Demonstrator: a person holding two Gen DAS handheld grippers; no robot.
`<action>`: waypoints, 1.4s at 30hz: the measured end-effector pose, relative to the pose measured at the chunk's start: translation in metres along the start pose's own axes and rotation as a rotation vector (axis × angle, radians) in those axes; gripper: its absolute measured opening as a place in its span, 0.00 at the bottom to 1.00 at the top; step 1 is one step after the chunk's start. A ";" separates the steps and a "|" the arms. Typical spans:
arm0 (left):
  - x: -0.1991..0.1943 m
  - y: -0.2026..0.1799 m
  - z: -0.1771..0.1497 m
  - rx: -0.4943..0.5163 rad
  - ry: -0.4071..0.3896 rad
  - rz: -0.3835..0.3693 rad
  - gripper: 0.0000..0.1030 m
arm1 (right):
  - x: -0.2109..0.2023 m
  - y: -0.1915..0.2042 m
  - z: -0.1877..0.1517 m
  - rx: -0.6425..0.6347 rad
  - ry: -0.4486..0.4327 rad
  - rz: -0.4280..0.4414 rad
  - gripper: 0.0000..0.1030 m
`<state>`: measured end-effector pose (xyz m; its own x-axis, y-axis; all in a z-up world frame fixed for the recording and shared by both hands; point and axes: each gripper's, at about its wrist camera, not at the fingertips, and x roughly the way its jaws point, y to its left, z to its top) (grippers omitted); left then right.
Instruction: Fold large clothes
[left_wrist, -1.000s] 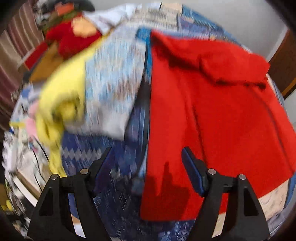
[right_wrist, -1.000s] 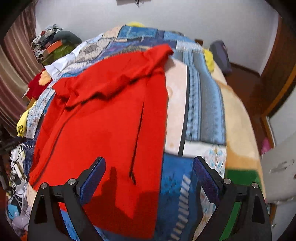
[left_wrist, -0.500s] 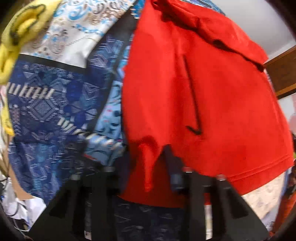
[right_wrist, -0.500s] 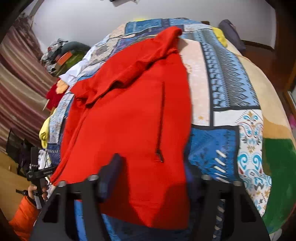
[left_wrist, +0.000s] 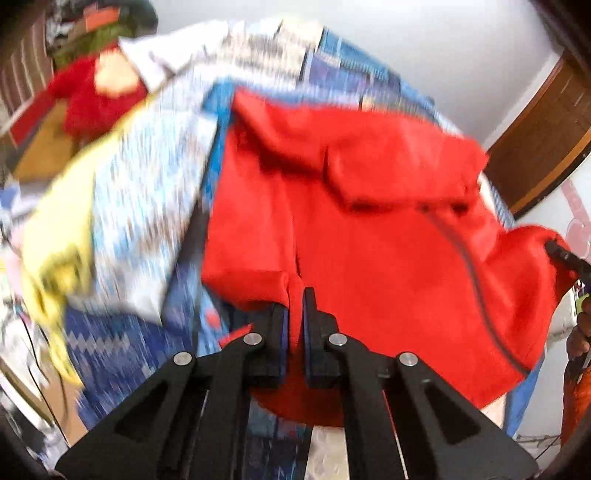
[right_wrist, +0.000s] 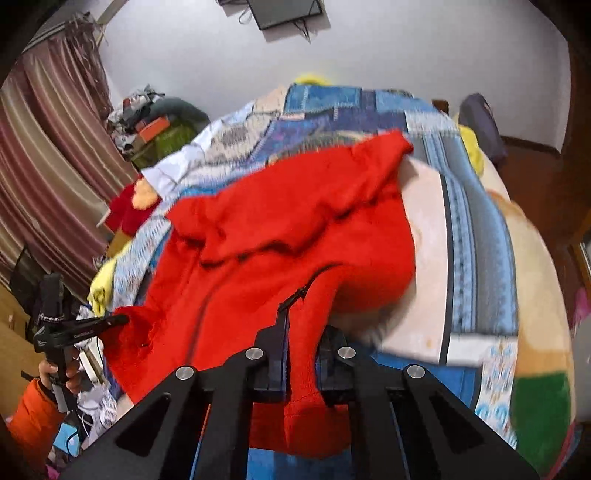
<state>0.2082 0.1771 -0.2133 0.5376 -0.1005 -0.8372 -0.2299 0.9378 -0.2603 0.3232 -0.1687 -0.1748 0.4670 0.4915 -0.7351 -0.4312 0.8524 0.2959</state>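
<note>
Red zip jacket (left_wrist: 388, 229) lies spread front-up on the patchwork bedspread (left_wrist: 140, 206), collar end away from the cameras, hem towards them; flat layout like that suits a hem-to-collar fold, which looks like the step in hand. Left side: a yellow garment (left_wrist: 55, 251) hangs off the bed edge and a clothes pile (right_wrist: 155, 122) sits by the striped curtain (right_wrist: 48, 155), both clear of the work, likely waiting their turn. Left gripper (left_wrist: 294, 314): jaws have just been closing and are now clamped on the left hem corner of the jacket, a thin pleat of red cloth pinched between the pads, with the corner lifted off the bedspread. In the right wrist view the same gripper shows at far left (right_wrist: 123, 318), tip buried in the red fabric, and a hand (right_wrist: 61, 373) with an orange sleeve (right_wrist: 33, 413) grips its handle. Zip (right_wrist: 295, 299) runs down the jacket towards the right gripper. Right gripper (right_wrist: 302, 354): jaws also just closed, gripping the hem on the other side, with a thick fold of cloth bunched between the fingers and hanging below them. Both corners held, so the hem is tensioned between the two tools, which should keep the edge straight when it gets carried over. Frames are motion-blurred, so fine wrinkles can't be read.
</note>
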 end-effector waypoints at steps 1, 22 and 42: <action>-0.006 0.004 0.017 0.005 -0.029 0.003 0.05 | 0.001 0.001 0.009 -0.011 -0.011 -0.008 0.06; 0.147 0.074 0.209 -0.134 -0.073 0.297 0.07 | 0.206 -0.067 0.182 0.028 0.054 -0.247 0.07; 0.149 0.045 0.211 0.037 -0.025 0.400 0.20 | 0.089 -0.129 0.176 -0.009 -0.025 -0.379 0.46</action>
<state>0.4489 0.2743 -0.2488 0.4312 0.2823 -0.8570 -0.3955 0.9128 0.1017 0.5564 -0.2034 -0.1713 0.6134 0.1457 -0.7762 -0.2306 0.9730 0.0004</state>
